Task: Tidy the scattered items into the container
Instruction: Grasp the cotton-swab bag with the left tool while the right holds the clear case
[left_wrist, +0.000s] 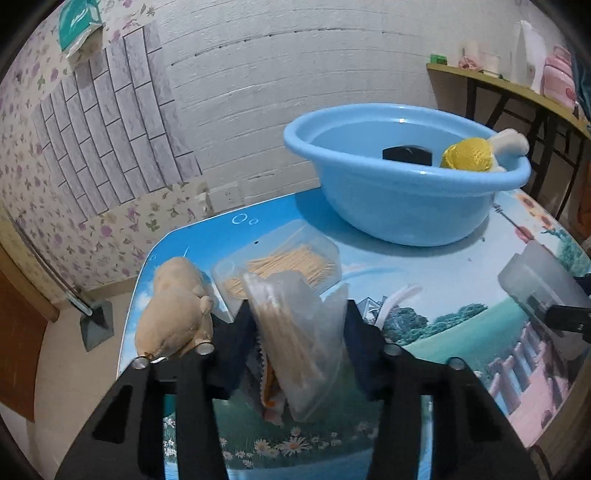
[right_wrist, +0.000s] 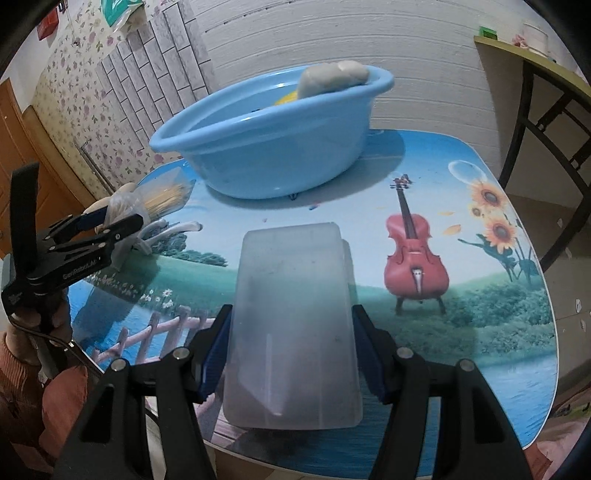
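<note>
A light blue basin (left_wrist: 399, 192) stands at the table's far side; it also shows in the right wrist view (right_wrist: 273, 147). In it lie a black object (left_wrist: 406, 153), a yellow mesh item (left_wrist: 469, 155) and a white plush (left_wrist: 511, 142). My left gripper (left_wrist: 299, 321) is shut on a clear plastic bag of thin wooden sticks (left_wrist: 295, 332), held above the table. My right gripper (right_wrist: 291, 332) is shut on a frosted translucent plastic box (right_wrist: 295, 325), held over the table's near edge. A tan plush toy (left_wrist: 173, 310) and a clear box of toothpicks (left_wrist: 280, 258) lie on the table.
The table (right_wrist: 480, 295) has a printed scene of a violin and sunflowers. White plastic utensils (right_wrist: 173, 229) lie near the left gripper (right_wrist: 110, 221). A shelf (left_wrist: 517, 88) with cups and a pink jar stands at the right. A white wall lies behind.
</note>
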